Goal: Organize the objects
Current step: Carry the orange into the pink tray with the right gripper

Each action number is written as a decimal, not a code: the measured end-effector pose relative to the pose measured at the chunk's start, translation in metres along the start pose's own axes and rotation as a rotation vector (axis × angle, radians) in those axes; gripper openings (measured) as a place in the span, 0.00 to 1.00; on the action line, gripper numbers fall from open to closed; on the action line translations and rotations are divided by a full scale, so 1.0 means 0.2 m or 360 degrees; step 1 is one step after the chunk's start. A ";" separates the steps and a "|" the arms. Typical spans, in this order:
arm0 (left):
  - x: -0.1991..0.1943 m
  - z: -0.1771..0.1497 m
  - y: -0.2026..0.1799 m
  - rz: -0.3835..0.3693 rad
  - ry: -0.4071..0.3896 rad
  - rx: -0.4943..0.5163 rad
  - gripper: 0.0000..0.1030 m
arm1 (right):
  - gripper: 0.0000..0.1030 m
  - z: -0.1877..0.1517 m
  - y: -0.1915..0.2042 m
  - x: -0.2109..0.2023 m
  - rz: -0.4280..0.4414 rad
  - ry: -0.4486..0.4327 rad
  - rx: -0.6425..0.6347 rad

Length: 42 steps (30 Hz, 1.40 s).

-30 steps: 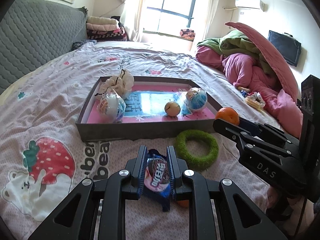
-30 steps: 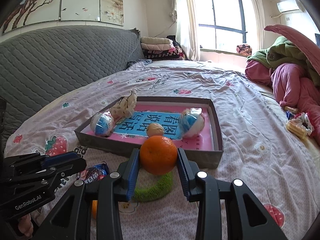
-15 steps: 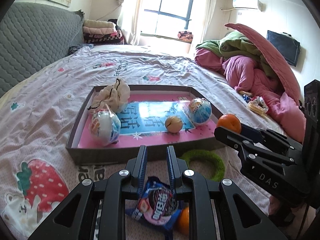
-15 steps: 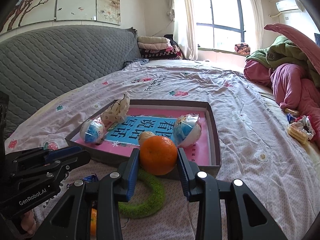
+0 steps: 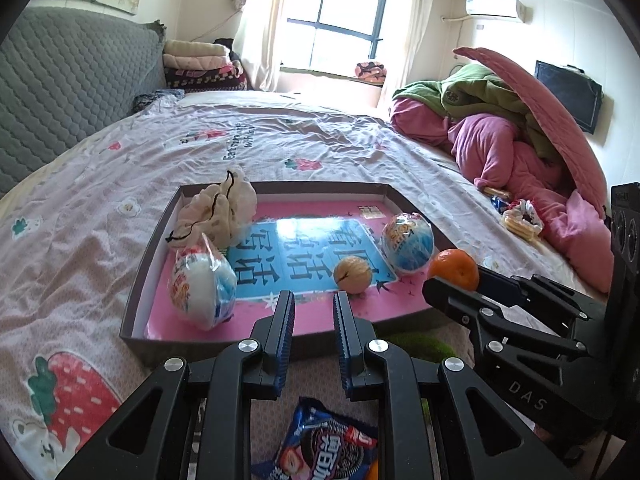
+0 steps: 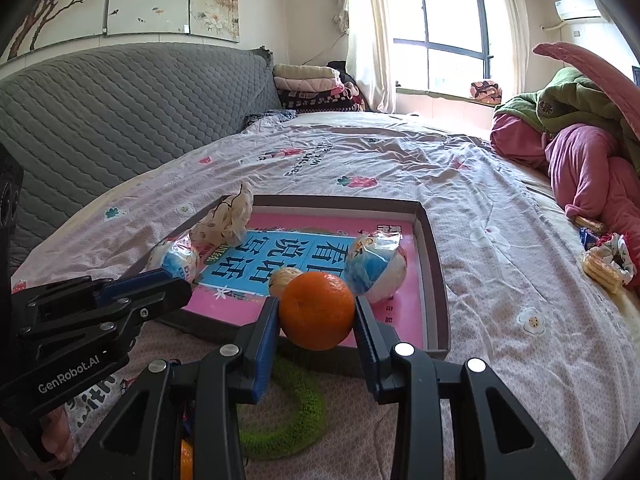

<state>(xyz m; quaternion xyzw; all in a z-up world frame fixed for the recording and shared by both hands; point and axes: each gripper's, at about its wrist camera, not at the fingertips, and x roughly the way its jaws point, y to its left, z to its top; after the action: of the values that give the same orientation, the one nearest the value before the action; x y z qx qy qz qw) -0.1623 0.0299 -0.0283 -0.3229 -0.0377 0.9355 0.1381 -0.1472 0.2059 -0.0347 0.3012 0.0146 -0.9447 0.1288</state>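
Orange [image 6: 317,311] clamped between right gripper [image 6: 316,316] fingers, held above tray's [image 6: 434,256] near rim. Left gripper [image 5: 313,312] level, fingers apart, empty; cookie packet [image 5: 328,446] on bedspread beneath.

Walnut [image 5: 353,274] in tray [image 5: 148,252]; ring [image 6: 296,408] before tray.

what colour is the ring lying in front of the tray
Green; the ring shows best in the right wrist view.

Sunlit window [image 5: 338,34], grey quilted headboard [image 6: 120,100], strawberry-print bedsheet [image 5: 280,140], wall air conditioner [image 5: 496,7]
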 end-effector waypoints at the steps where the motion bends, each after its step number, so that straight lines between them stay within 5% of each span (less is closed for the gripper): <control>1: 0.01 0.00 0.00 0.0001 0.0007 0.0000 0.19 | 0.36 0.01 0.00 0.00 0.0000 0.0001 -0.0002; 19: 0.13 0.06 0.02 -0.0033 0.0062 -0.0057 0.18 | 0.36 0.06 -0.02 0.14 -0.0001 0.0075 0.0028; 42: 0.33 0.06 0.09 0.0068 0.0252 -0.0078 0.18 | 0.36 0.04 -0.02 0.31 0.0006 0.0254 0.0045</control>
<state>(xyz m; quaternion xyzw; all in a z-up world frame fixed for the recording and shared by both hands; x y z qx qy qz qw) -0.2237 0.0322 -0.0606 -0.3999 -0.0427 0.9086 0.1128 -0.2020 0.1947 -0.0631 0.3773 0.0109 -0.9176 0.1246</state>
